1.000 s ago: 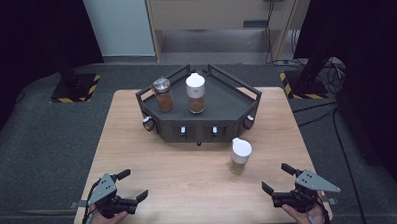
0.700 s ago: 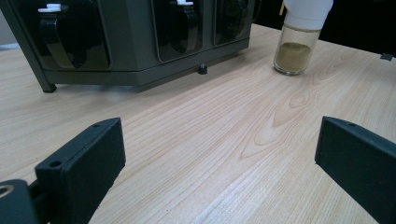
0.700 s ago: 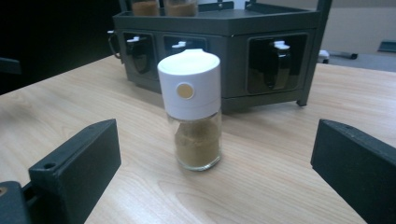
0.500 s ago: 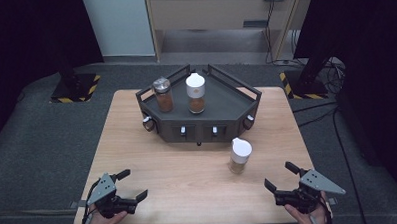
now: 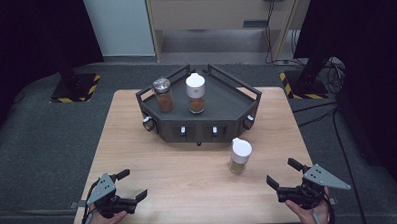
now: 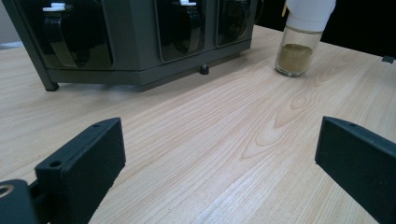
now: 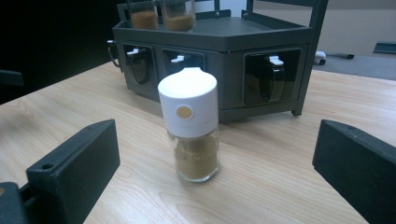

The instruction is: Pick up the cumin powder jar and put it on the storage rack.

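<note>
You're holding both grippers low at the near edge of the table [image 5: 138,159]. Your left gripper [image 5: 129,185] is sitting at the near-left corner, jaws spread wide, nothing between them. Your right gripper [image 5: 284,172] is sitting at the near-right corner, jaws also wide apart and empty. The white-capped spice jar [image 5: 239,156] is standing upright on the bare wood, just in front of the dark rack [image 5: 226,111], near your right gripper but not touching it. In the right gripper view the jar [image 7: 191,130] is showing between the jaws, farther off. Two more jars are standing on the rack: a silver-lidded one [image 5: 162,94] and a white-capped one [image 5: 196,93].
</note>
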`<state>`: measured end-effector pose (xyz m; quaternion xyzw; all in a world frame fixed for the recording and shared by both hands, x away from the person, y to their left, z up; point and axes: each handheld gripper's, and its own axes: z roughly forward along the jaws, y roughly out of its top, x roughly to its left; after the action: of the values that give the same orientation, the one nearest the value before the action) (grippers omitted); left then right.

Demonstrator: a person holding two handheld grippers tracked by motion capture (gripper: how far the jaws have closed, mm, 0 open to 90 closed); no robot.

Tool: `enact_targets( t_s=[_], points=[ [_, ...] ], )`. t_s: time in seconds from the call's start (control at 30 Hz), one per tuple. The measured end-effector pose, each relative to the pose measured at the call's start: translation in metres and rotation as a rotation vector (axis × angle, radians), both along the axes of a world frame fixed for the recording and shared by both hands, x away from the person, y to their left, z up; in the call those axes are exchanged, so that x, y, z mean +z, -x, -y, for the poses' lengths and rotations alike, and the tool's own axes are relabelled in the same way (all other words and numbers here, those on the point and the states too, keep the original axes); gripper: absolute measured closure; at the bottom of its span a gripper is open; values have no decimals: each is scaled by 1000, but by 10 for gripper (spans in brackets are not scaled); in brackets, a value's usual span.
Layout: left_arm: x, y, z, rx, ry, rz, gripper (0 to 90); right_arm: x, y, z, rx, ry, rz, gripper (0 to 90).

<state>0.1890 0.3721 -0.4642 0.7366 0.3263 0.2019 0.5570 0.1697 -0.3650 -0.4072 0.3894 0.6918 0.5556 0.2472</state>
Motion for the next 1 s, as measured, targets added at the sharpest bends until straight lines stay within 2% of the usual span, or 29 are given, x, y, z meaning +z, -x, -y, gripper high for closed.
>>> enact_targets(
  t_s=[0.3, 0.57, 1.0],
  points=[
    [0, 1, 0, 1, 2, 1, 4, 18, -14, -9, 12, -6, -27, 19],
    [0, 0, 0, 2, 2, 0, 4, 28, -31, -22, 27, 17, -46, 24],
    [0, 1, 0, 2, 2, 0, 4, 26, -61, -46, 62, 48, -81, 39]
  ],
)
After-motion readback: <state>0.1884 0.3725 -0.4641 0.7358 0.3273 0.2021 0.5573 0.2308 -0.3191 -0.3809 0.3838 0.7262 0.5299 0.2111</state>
